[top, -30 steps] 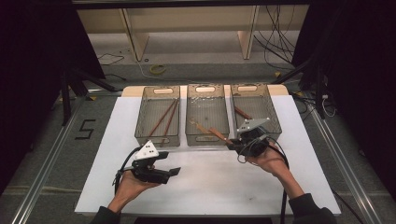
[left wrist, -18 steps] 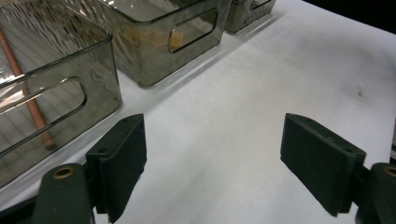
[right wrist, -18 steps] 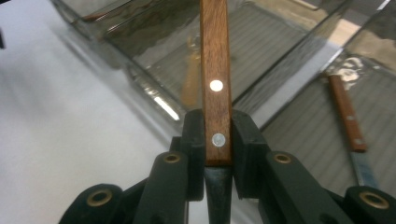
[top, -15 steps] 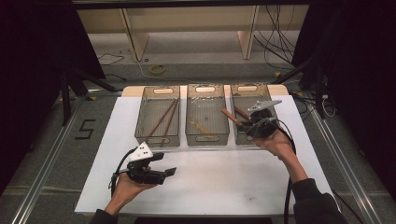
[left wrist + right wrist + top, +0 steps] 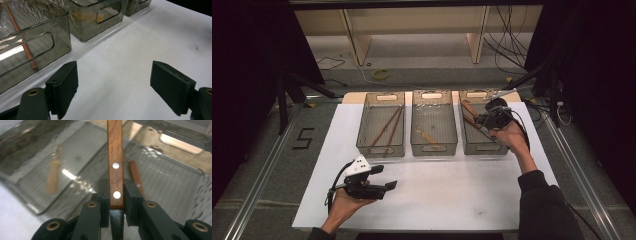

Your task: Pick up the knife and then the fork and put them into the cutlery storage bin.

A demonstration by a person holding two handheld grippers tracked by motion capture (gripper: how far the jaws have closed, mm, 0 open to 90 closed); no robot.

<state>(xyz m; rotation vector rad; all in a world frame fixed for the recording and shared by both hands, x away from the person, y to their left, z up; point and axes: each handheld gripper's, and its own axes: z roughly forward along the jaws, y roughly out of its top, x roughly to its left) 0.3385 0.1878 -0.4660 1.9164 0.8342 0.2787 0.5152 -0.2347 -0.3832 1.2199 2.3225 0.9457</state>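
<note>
The high view looks forward and down from above the person's side of the counter, taking in the whole white top, three clear bins in a row and the floor beyond. The left gripper view sits low and close over the counter, facing along its own two jaws toward the left bin and middle bin, which the high view shows as the left bin and middle bin. The right gripper view hangs close above the right bin, looking down along its jaws; the high view shares that right bin.
</note>
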